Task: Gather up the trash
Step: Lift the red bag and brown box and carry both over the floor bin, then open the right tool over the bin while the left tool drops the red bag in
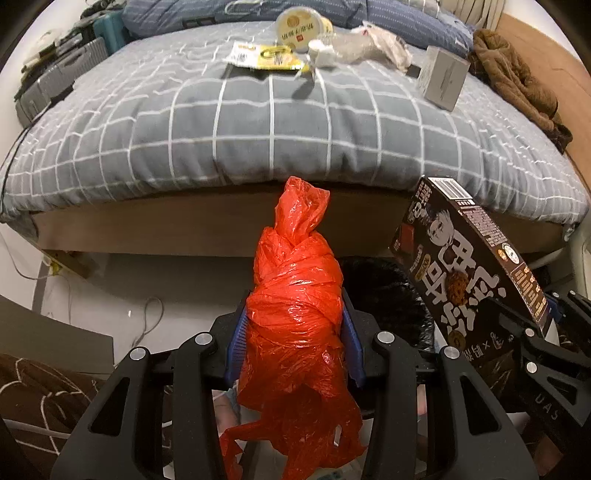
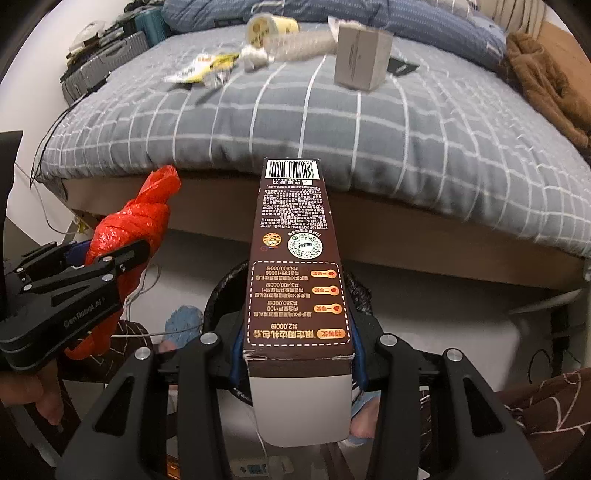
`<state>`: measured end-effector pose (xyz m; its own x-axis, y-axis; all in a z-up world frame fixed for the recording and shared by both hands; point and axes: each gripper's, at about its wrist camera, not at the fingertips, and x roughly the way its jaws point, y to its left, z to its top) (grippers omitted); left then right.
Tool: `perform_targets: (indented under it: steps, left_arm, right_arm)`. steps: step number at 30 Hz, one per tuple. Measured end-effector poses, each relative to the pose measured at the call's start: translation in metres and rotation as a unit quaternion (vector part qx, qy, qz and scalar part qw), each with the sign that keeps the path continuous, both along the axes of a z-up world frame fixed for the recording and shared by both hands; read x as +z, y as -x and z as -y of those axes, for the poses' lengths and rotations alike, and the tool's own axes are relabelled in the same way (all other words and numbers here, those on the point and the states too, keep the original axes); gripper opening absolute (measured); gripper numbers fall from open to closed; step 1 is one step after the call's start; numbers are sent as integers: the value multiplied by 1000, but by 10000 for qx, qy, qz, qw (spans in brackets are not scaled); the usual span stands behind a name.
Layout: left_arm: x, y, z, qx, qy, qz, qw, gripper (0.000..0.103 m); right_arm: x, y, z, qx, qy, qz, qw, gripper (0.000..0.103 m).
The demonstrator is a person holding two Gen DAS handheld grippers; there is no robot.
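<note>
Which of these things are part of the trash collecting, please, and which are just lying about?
Part of the job:
red bag in left claw
brown box in right claw
bin
yellow wrapper
round tub

Lying about:
brown garment
suitcase
pillow

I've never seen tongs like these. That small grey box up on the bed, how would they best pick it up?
Probably by its two opposite flat side faces, coming down from above. The grey box stands upright on the soft checked quilt with bare bedding around it, though the clear plastic wrapper lies close on its left. Both tongs are full right now.
</note>
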<state>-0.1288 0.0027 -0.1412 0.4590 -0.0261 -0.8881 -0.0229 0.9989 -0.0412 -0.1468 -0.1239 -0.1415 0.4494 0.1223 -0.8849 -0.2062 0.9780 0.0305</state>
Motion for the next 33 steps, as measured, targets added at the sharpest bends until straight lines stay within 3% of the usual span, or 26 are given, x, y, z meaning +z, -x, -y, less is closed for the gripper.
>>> perform_targets:
  steps: [11,21,26,33]
  left_arm:
    - [-49,-15,-15,126,4,-389,9992,43]
    - [-65,-14,-36,229,11,-519,9984,43]
    - [-70,-18,-32,326,119,-593,9976,43]
    - [-74,-22,-13,117,161,-593,9980,43]
  right_arm:
    - [-60,-22,-1,-104,-48,-615,9980,41]
    - [-88,-37,-16,-80,-104,-881,9960,44]
    - [-84,-40,-10,-159,-66,-623,9979,69]
    - [-84,-47,24,-499,-42,-445,9978,85]
